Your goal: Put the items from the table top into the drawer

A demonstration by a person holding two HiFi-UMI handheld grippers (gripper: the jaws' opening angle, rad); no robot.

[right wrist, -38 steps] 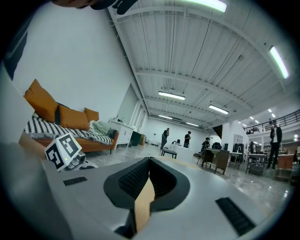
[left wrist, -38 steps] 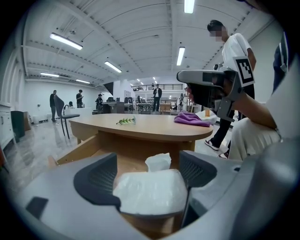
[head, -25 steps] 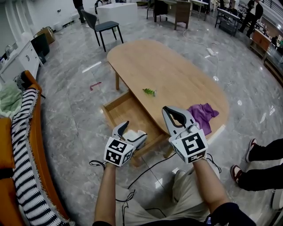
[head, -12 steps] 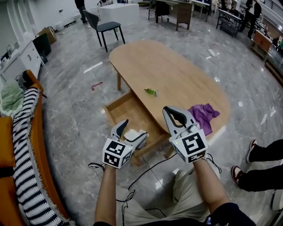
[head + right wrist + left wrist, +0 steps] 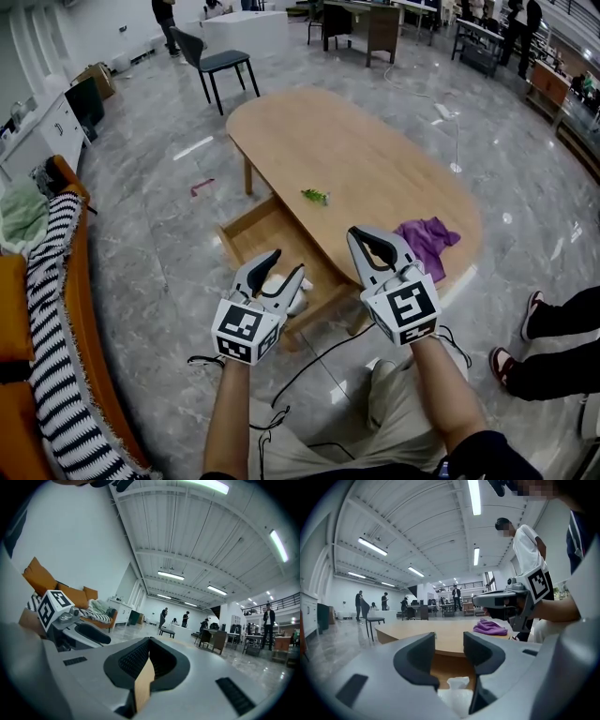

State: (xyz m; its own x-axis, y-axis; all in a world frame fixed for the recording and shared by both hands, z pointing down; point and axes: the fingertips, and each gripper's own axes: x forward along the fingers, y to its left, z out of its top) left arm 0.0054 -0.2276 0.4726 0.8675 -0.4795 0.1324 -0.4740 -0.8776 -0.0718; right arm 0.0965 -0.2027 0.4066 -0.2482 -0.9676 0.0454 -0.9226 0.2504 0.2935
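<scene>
A crumpled white item lies at the near end of the open drawer, so one piece appears to be already put away. Two things remain on the table. A small green item sits close to the table's left edge, just above the drawer. A purple cloth lies crumpled near the table's near right end. By this reading the task is roughly a third done, with two pick-ups and drops left.

The left gripper hangs over the drawer's near end, directly above the white item. Its jaws have just been closing and now stand partly apart. The left gripper view shows only the table edge through the gap, and the white item lies below them, released. The right gripper is held over the table's near edge, just left of the purple cloth. Its jaws are clenched together on nothing.

The cloth is the closer of the two remaining things to the right gripper. The green item is well beyond both grippers.
</scene>
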